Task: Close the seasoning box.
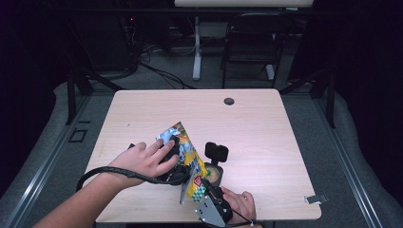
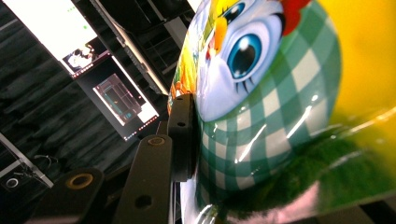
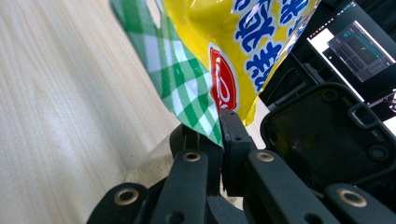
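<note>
A yellow snack bag (image 1: 187,148) with green checks and a cartoon face stands tilted over the table's near middle. My left gripper (image 1: 180,166), under the person's left hand, is shut on the bag's side. In the left gripper view one black pad (image 2: 183,135) presses against the bag (image 2: 280,93), and the other jaw is hidden behind it. My right gripper (image 1: 205,187) comes in from the near edge and is shut on the bag's lower checked corner (image 3: 205,116), with both jaws (image 3: 219,128) pinched together.
A small clear cup (image 1: 214,175) with tan contents stands just right of the bag, its rim (image 3: 149,163) below my right jaws. A black rounded object (image 1: 216,152) stands behind it. The wooden table (image 1: 266,128) has a grommet hole (image 1: 229,101). A small metal piece (image 1: 316,198) lies at the near right edge.
</note>
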`<state>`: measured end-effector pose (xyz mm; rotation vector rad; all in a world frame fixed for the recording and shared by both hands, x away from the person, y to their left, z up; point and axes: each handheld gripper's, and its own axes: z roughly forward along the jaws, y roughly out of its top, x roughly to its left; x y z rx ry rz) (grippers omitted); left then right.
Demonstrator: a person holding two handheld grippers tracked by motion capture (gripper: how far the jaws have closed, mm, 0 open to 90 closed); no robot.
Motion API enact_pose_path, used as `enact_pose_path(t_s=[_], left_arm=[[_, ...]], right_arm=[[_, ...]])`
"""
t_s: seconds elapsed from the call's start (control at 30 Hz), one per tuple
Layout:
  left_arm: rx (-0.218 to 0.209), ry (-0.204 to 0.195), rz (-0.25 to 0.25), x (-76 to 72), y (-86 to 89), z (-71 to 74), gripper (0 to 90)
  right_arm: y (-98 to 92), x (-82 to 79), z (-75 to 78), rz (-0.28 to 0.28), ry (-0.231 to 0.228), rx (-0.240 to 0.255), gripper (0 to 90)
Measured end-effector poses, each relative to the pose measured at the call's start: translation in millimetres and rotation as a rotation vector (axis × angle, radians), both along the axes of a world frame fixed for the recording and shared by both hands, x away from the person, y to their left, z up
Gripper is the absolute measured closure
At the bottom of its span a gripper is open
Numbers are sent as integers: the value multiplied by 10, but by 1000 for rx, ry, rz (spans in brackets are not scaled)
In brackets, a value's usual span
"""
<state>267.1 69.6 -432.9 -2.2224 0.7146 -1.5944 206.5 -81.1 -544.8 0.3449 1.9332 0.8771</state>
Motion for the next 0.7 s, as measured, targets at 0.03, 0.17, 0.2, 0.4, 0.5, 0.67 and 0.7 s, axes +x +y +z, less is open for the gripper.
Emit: enact_pose_path(t_s=[0.03, 0.17, 0.2, 0.4, 0.5, 0.67, 0.7], left_arm=[[-3, 2, 2, 1, 1, -2, 718], [4, 5, 7, -1, -14, 3, 718], [1, 6, 8, 1, -14, -1, 718], [5, 5, 6, 1, -21, 5, 719], [6, 4, 5, 1, -22, 7, 720], [4, 6, 6, 3, -22, 2, 719], [5, 6, 6, 4, -23, 1, 719]], right_arm=[[-1, 2, 0, 1, -3, 0, 885], [-8, 4, 2, 3, 1, 4, 885], [-8, 4, 1, 1, 0, 3, 885], [-14, 3, 5, 1, 4, 5, 885], [-14, 3, 7, 1, 4, 6, 885], [-13, 4, 5, 1, 6, 6, 885], [-12, 6, 0, 2, 5, 10, 885]])
